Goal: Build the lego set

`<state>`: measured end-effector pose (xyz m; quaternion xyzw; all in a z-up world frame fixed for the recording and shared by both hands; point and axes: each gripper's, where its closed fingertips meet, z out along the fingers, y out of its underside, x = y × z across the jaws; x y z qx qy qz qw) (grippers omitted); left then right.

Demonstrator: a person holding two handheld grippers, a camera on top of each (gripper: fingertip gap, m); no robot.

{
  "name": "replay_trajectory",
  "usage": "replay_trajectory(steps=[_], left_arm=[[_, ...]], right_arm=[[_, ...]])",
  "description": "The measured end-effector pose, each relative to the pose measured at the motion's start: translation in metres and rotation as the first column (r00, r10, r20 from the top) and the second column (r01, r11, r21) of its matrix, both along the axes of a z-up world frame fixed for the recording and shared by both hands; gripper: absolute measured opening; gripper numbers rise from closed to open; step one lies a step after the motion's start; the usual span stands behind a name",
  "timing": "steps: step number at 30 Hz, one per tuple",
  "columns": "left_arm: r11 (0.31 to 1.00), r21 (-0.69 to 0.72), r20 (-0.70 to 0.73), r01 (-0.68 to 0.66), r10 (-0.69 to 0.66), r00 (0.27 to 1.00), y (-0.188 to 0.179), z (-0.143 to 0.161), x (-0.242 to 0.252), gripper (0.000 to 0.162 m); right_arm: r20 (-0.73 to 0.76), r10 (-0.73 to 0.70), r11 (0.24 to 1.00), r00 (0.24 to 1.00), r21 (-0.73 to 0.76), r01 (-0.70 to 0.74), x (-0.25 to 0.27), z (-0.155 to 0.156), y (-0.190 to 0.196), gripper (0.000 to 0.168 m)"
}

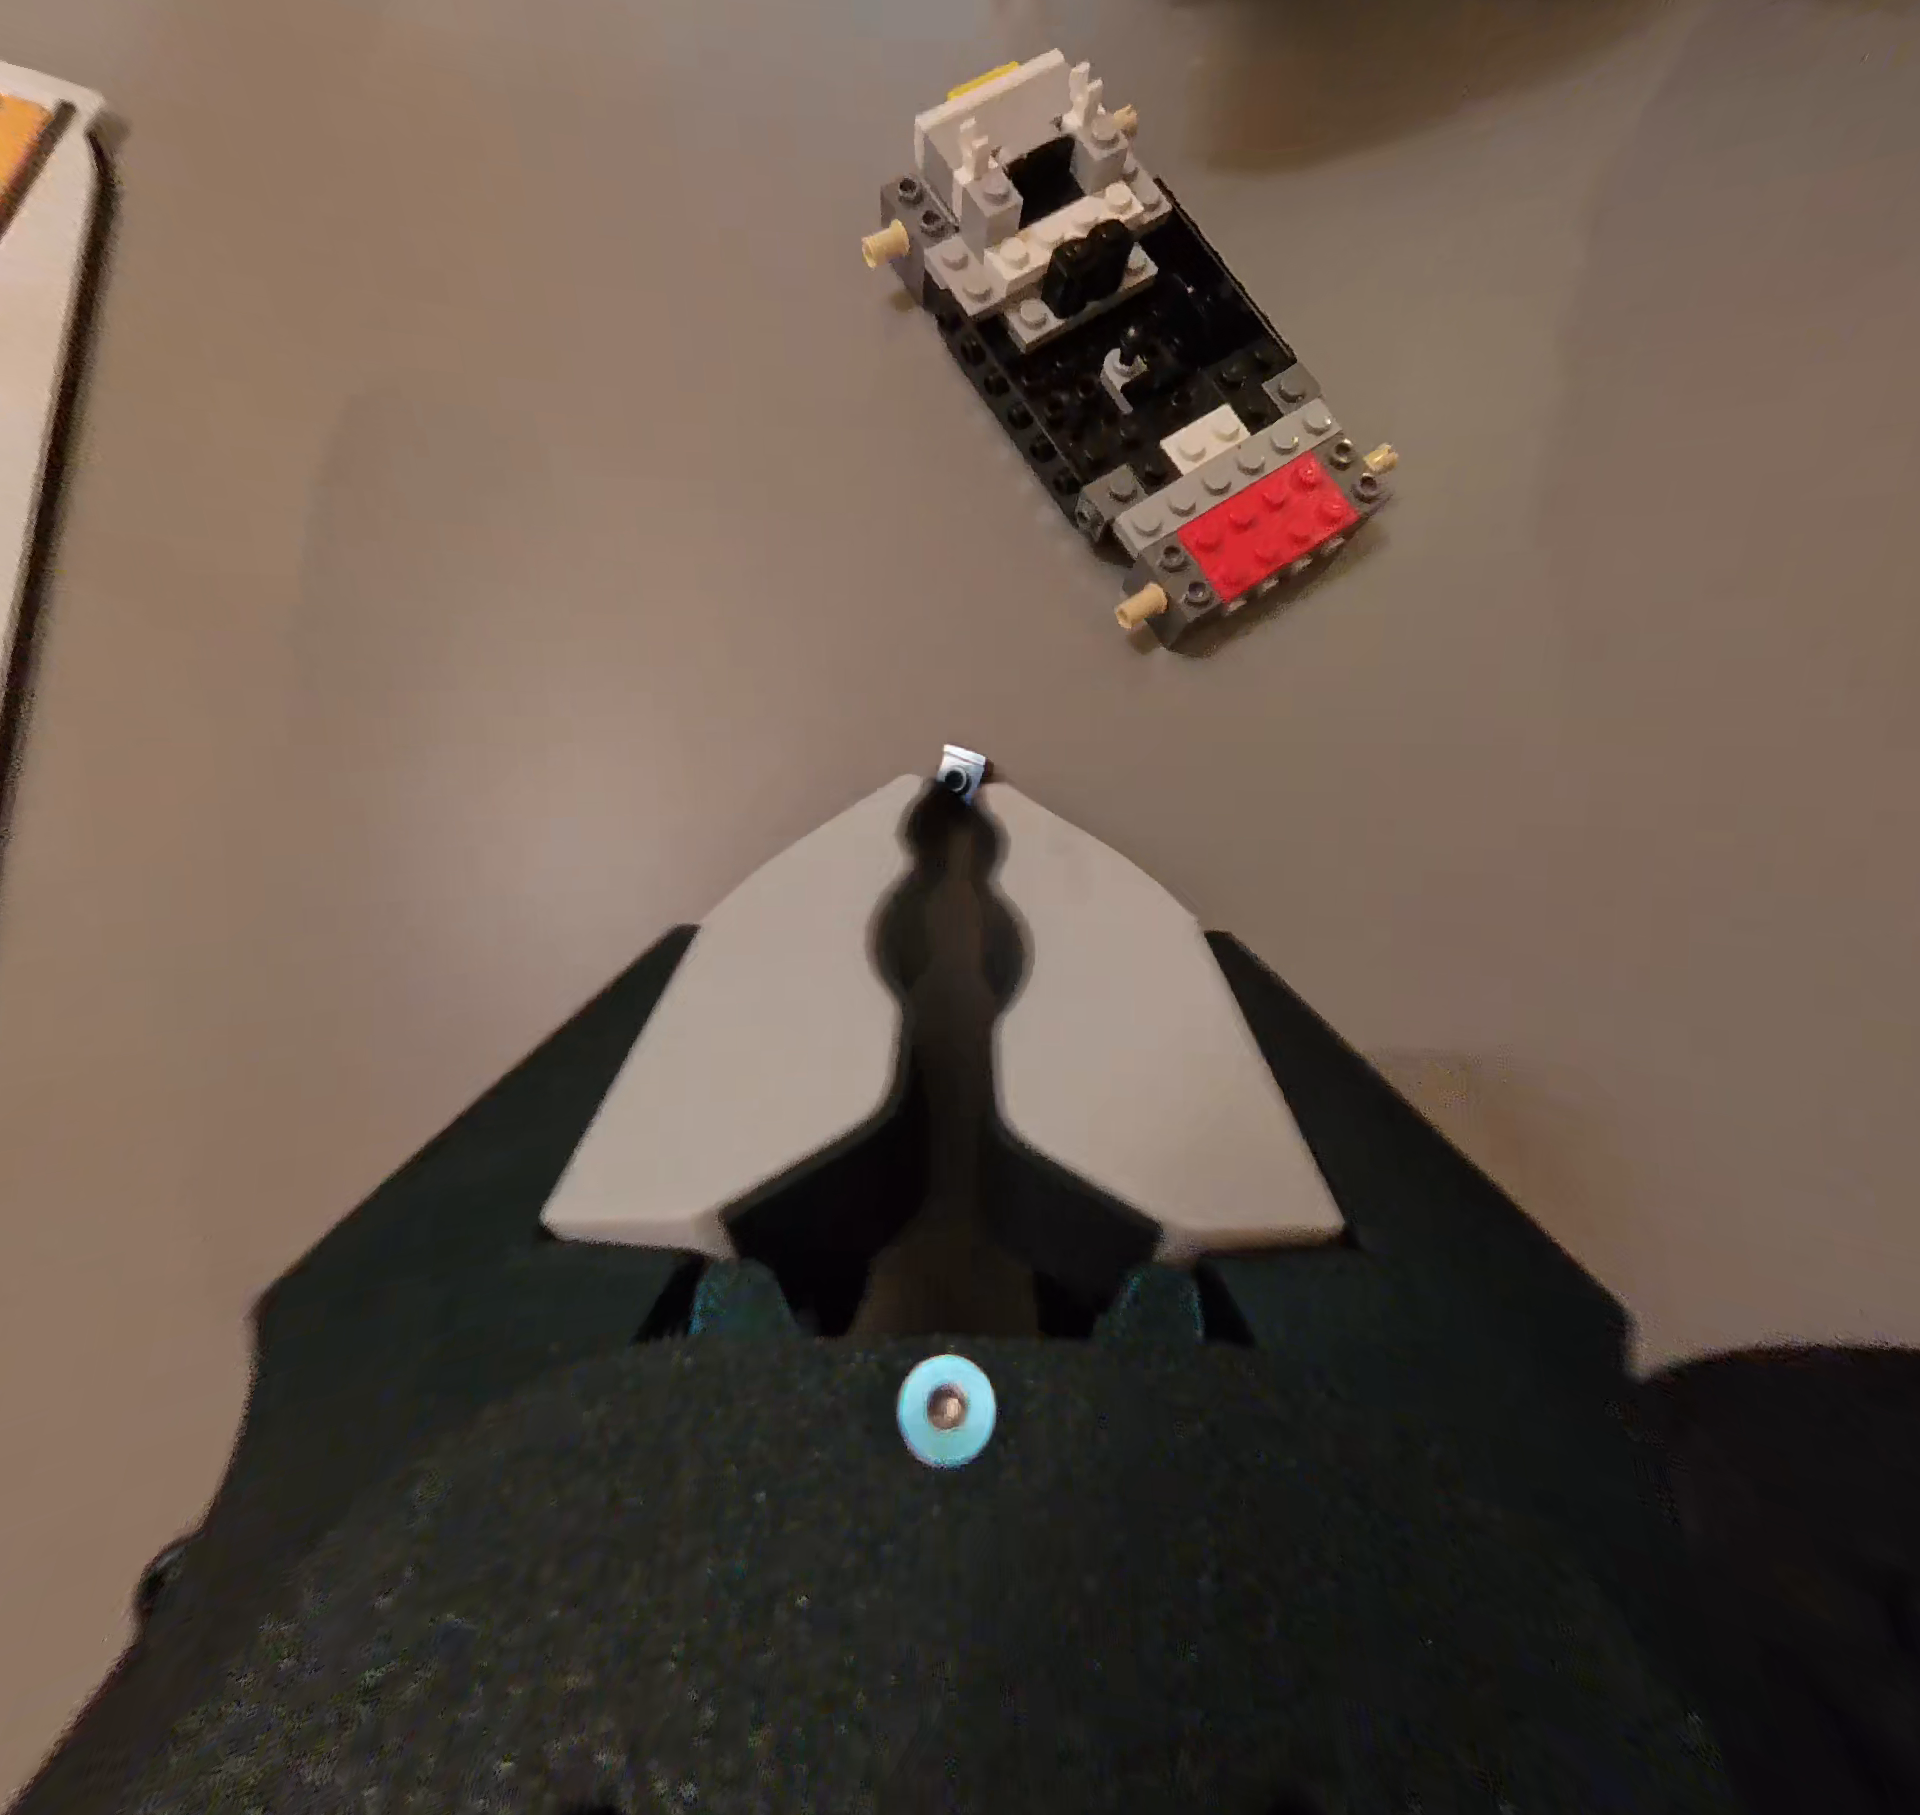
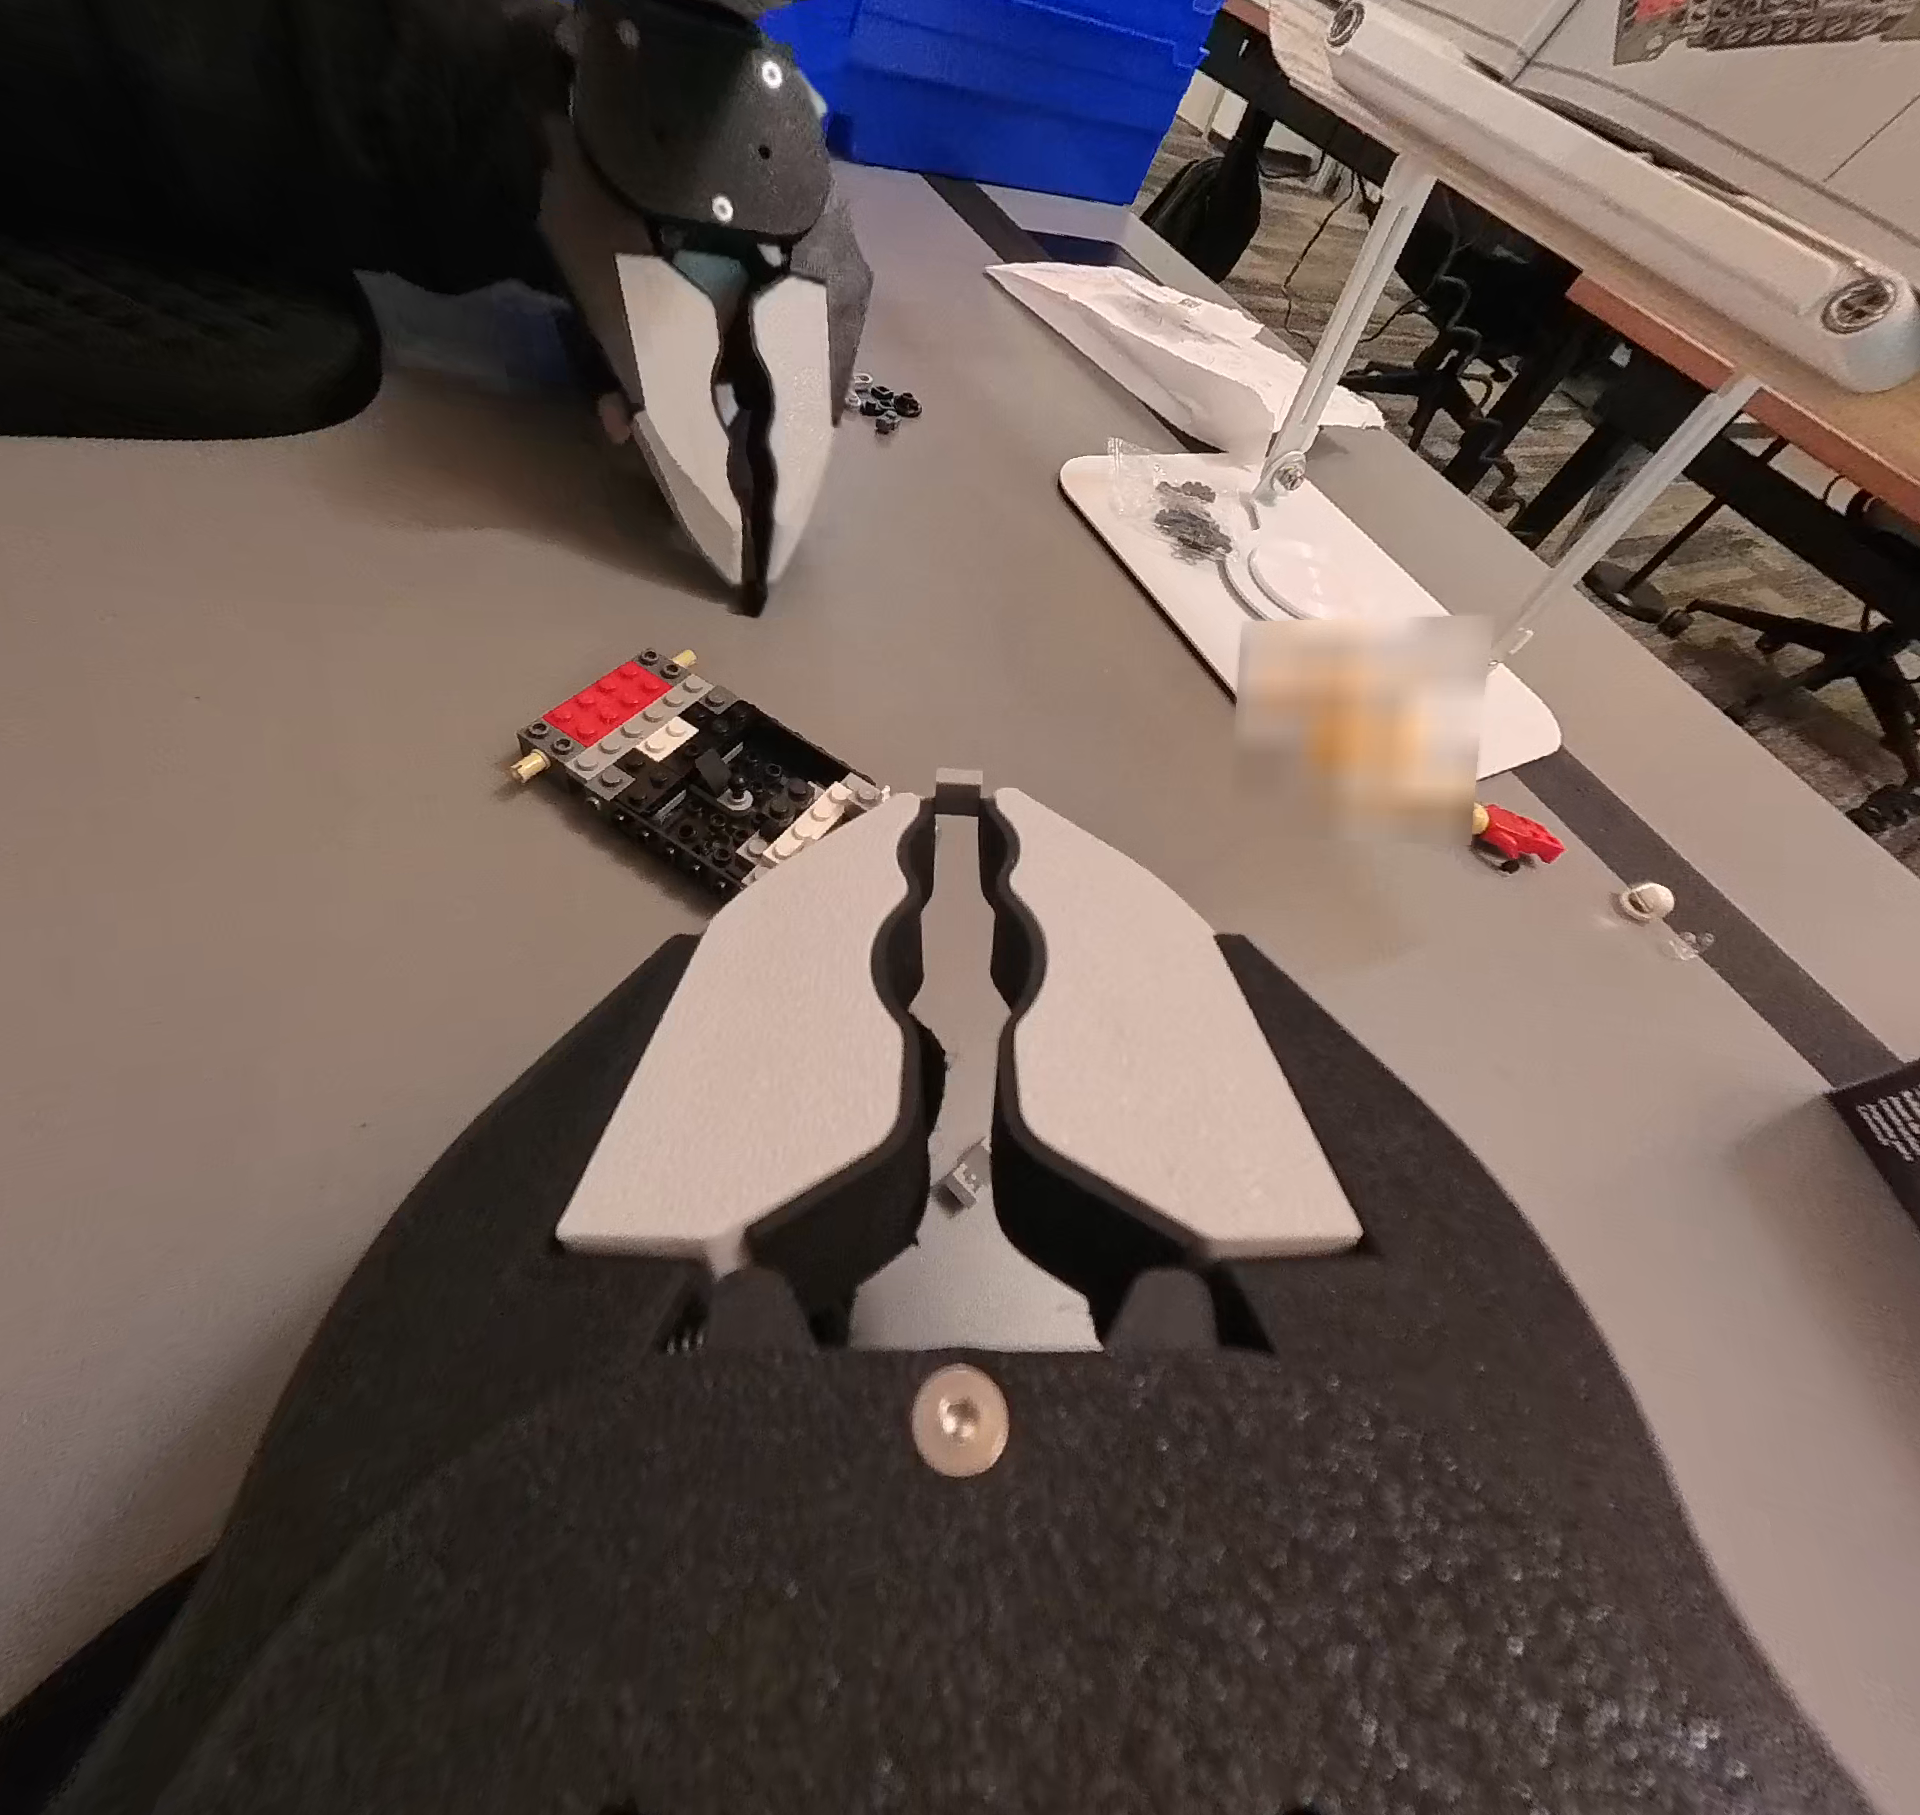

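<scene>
Grey table (image 2: 312, 934) bears blue bins (image 2: 1018, 72); left tool (image 1: 961, 783) pinches small piece (image 1: 961, 771), right tool (image 2: 958, 799) grips grey brick (image 2: 958, 781).

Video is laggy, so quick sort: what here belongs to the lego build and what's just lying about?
Job:
- half-built black, grey and red lego car
- small light-grey stud piece in the left claw
- small grey block in the right claw
- loose black bits

Lying about:
- blue plastic bins
- white crumpled bag

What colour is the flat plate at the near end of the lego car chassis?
Red; the plate on the lego car chassis shows best in the left wrist view.
</scene>
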<state>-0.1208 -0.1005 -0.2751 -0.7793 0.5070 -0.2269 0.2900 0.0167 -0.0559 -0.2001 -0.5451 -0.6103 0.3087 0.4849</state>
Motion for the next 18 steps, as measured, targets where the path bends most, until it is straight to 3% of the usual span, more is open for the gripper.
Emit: replay_trajectory(steps=[7, 13, 18], left_arm=[[0.994, -0.074, -0.366, 0.077, -0.099, 0.925, -0.005, 0.02, -0.014, 0.0], [1.0, -0.005, -0.282, 0.013, -0.014, 0.959, 0.034, 0.023, 0.003, 0.0], [0.991, 0.097, -0.156, -0.093, 0.107, 0.982, 0.081, 0.031, 0.024, 0.013]], right_arm=[[-0.007, -0.002, 1.0, 1.0, 0.013, 0.002, 0.0, 0.005, -0.002, 0.007], [-0.024, -0.036, 0.999, 0.999, 0.017, 0.037, 0.004, 0.011, 0.004, 0.007], [-0.024, -0.042, 0.999, 0.999, 0.012, 0.042, 0.004, 0.011, 0.005, 0.007]])
